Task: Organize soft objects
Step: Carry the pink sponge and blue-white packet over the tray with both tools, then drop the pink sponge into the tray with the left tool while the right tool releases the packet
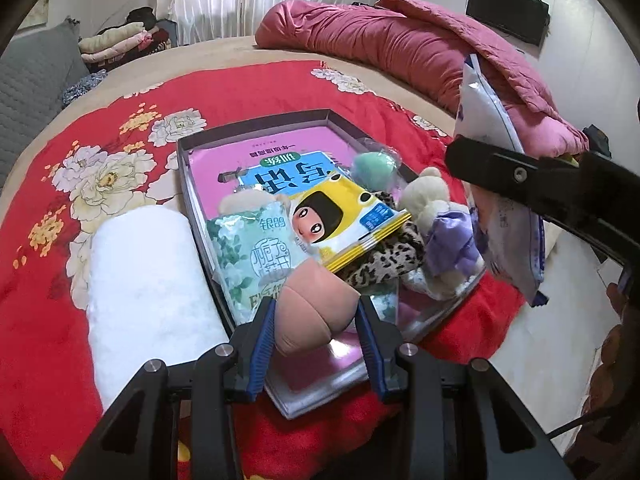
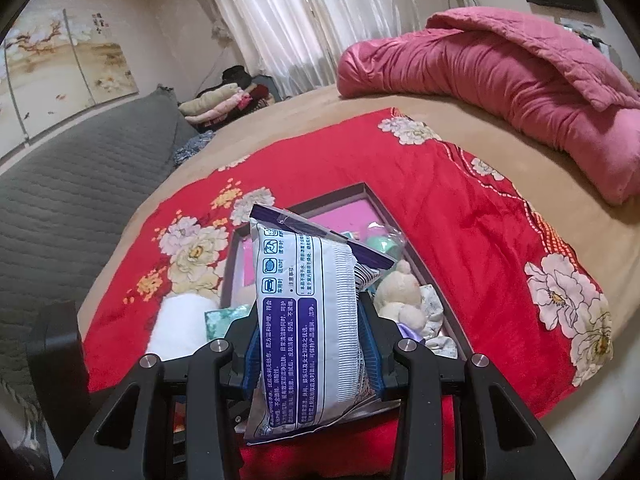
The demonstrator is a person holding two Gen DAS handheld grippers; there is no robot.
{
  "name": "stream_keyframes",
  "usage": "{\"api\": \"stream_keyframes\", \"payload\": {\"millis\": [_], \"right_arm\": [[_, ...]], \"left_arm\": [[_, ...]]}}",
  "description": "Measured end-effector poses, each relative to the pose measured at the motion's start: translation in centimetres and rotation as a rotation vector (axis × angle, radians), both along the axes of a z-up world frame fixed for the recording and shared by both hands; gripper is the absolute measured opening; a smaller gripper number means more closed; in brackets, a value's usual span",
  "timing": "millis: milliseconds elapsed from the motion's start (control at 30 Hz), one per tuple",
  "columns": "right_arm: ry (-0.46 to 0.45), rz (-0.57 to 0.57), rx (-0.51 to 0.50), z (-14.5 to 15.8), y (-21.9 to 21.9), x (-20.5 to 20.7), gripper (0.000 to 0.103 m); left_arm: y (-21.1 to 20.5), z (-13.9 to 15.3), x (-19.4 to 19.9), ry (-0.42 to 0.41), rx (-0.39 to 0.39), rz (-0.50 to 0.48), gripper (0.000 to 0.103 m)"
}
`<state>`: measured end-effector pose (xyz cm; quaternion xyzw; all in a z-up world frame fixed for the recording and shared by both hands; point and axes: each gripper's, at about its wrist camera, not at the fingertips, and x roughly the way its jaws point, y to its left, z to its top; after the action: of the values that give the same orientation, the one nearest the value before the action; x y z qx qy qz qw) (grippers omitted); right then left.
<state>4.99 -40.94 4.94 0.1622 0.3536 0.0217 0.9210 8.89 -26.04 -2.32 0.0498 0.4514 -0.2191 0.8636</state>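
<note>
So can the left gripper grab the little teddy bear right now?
Probably not yet. The left gripper is already shut on a peach foam pad, so it has no free grip. The teddy bear sits uncovered in the tray, so the way looks open once the pad is dropped.

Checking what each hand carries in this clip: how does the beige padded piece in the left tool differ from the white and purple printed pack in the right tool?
The beige, rounded foam-like pad is plain, while the white and purple plastic wipes pack is flat-sided and covered in print. The pad sits low over the shallow dark-rimmed tray; the pack stands upright, raised near the tray's edge. Shared: each is clamped, pad in the left tool, pack in the right tool.
</note>
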Motion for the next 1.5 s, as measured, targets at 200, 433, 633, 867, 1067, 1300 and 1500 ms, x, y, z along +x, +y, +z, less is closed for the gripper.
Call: {"api": "stream_keyframes", "payload": {"millis": [200, 433, 633, 867, 1067, 1300, 1500], "right_arm": [[0.018, 0.016, -0.010, -1.0, 0.2, 1.2, 0.043], [0.086, 0.076, -0.061, -2.9, 1.6, 3.1, 0.043], [0.122, 0.083, -0.098, -4.4, 2.3, 4.3, 0.044], [0.131, 0.072, -0.152, -5.7, 2.5, 4.9, 0.046], [0.109, 0.067, -0.103, -5.7, 1.8, 4.7, 0.060], [0.075, 0.065, -0.121, -5.2, 2.1, 4.0, 0.069], [-0.021, -0.003, -0.118, -3.6, 0.7, 1.9, 0.074]], "left_arm": [[-0.4, -0.7, 0.9, -0.017, 0.007, -0.001, 0.041], [-0.6, -1.1, 0.2, -0.051, 0.008, -0.017, 0.042], [-0.3, -1.1, 0.2, -0.063, 0.000, -0.025, 0.042], [-0.6, -1.1, 0.3, -0.062, 0.005, -0.027, 0.042], [-0.5, -1.1, 0.3, -0.062, 0.001, -0.025, 0.042], [-0.4, -1.2, 0.4, -0.059, 0.001, -0.024, 0.043], [-0.5, -1.2, 0.5, -0.058, 0.006, -0.024, 0.043]]}}
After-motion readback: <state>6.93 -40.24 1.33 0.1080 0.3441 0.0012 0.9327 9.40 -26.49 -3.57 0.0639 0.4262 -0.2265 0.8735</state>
